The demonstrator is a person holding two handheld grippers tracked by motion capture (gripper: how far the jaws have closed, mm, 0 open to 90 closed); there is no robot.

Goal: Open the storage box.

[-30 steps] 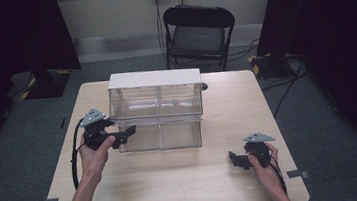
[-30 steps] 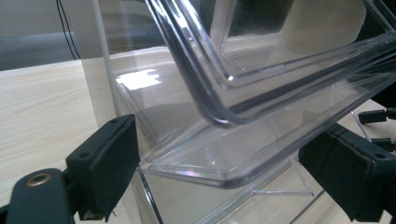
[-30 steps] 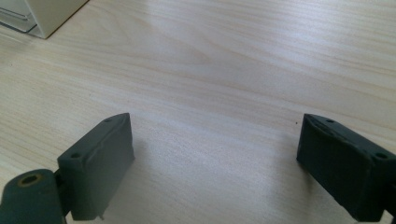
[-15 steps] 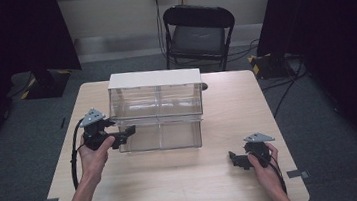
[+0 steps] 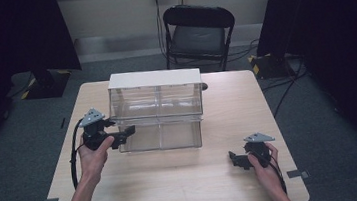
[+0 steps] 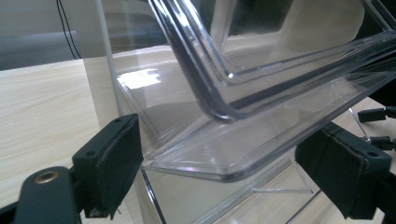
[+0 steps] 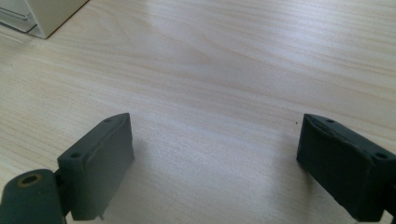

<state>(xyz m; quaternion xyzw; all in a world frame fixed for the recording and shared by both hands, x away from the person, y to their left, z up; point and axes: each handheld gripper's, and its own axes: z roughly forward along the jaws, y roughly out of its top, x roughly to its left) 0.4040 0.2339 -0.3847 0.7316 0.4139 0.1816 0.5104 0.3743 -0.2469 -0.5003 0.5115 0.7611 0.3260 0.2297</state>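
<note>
A clear plastic drawer cabinet (image 5: pixel 155 100) with a white top stands at the back middle of the wooden table (image 5: pixel 176 191). Its bottom drawer (image 5: pixel 162 136) sticks out toward me. My left gripper (image 5: pixel 125 132) is at that drawer's left front corner. In the left gripper view the left gripper (image 6: pixel 229 140) is open, and the clear drawer rim (image 6: pixel 243 102) reaches between its wide-apart jaws without either pad pressing it. My right gripper (image 5: pixel 235 159) rests low near the table's front right. It is open over bare wood (image 7: pixel 215 135), holding nothing.
A black folding chair (image 5: pixel 198 33) stands behind the table. Dark curtains hang at both sides. A corner of the cabinet's white frame (image 7: pixel 42 14) lies far ahead of the right gripper. Bare wood stretches between the drawer front and the table's near edge.
</note>
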